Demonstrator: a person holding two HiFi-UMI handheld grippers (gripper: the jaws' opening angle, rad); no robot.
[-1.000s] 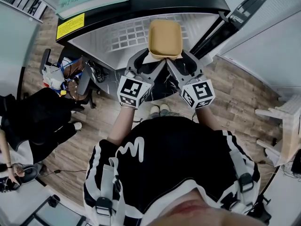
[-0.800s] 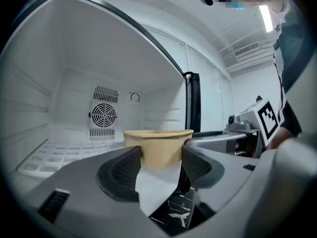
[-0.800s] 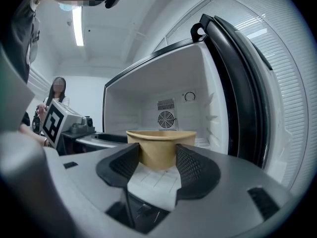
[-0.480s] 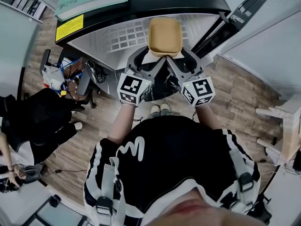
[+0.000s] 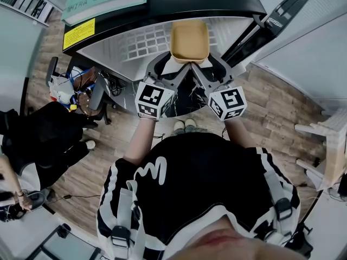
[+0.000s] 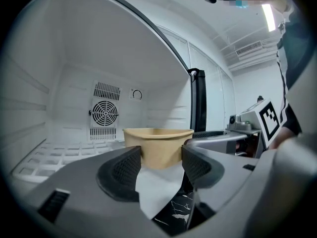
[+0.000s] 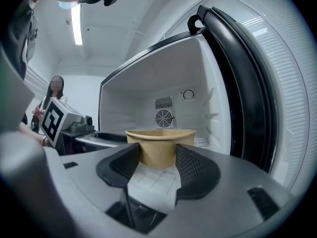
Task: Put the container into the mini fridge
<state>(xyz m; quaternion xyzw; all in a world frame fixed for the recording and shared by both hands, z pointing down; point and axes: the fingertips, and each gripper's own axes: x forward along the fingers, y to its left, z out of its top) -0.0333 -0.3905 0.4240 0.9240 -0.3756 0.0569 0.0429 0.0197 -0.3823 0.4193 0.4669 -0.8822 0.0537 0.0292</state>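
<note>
**Tan container held at fridge opening by both grippers**

Container: the tan, rounded-rectangular fibre container [image 5: 190, 40] is upright, open side up, nothing visible inside from the head view. It sits at the mouth of the open white-lined mini fridge [image 5: 130, 39], over the white wire-grid shelf [image 5: 149, 37]. I cannot tell whether its base touches the shelf.

Left gripper [image 5: 174, 65]: in the left gripper view its two dark ribbed jaws stand either side of the container's [image 6: 157, 145] near wall, pads pressed against it. The gripper [image 6: 159, 166] is clamped on the container's left near part.

Right gripper [image 5: 205, 65]: same picture in the right gripper view. The jaws flank the container [image 7: 159, 147] and bear on its wall, so this gripper [image 7: 157, 166] is clamped on the right near part.

The two grippers converge toward the container in a V, with the marker cubes [image 5: 153, 100] [image 5: 229, 103] nearest the person's body.

Fridge: the round fan grille [image 6: 105, 114] on the back wall lies directly behind the container in both gripper views [image 7: 164, 118]. The black fridge door [image 5: 271, 20] is swung open to the right.

Surroundings: wood-plank floor [image 5: 271, 112]. A seated person in dark clothes [image 5: 49, 140] is at the left, well apart from the fridge.
</note>
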